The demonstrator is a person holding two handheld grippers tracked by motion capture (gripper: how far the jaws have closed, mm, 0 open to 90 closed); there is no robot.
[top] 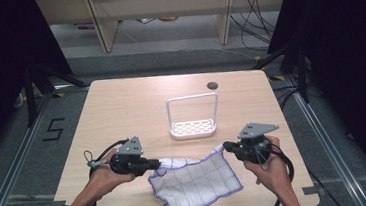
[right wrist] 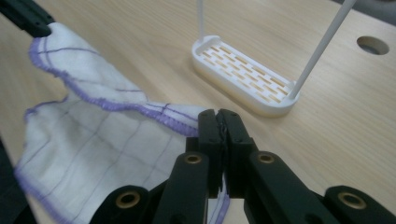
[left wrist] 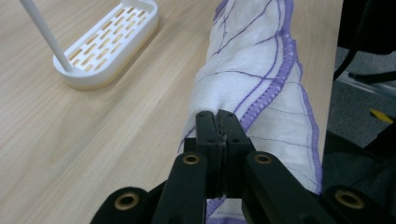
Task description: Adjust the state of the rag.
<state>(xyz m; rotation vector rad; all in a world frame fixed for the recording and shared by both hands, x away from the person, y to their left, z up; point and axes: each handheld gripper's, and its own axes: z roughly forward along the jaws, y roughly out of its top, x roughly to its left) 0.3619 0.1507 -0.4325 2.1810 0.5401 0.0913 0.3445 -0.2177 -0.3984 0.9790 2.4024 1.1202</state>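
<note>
While each hand holds its tool low over the desk (top: pixel 121 113), the left gripper (left wrist: pixel 217 122) pinches one corner of the purple-checked white cloth (top: pixel 195 179) and the right gripper (right wrist: pixel 218 122) pinches the opposite corner; its near part seems to rest on the desk, just before the white slotted rack (top: pixel 193 127).

A light wooden table (top: pixel 122 118) bears a white rack (top: pixel 193 127) and a purple-checked cloth (top: pixel 198 182).
</note>
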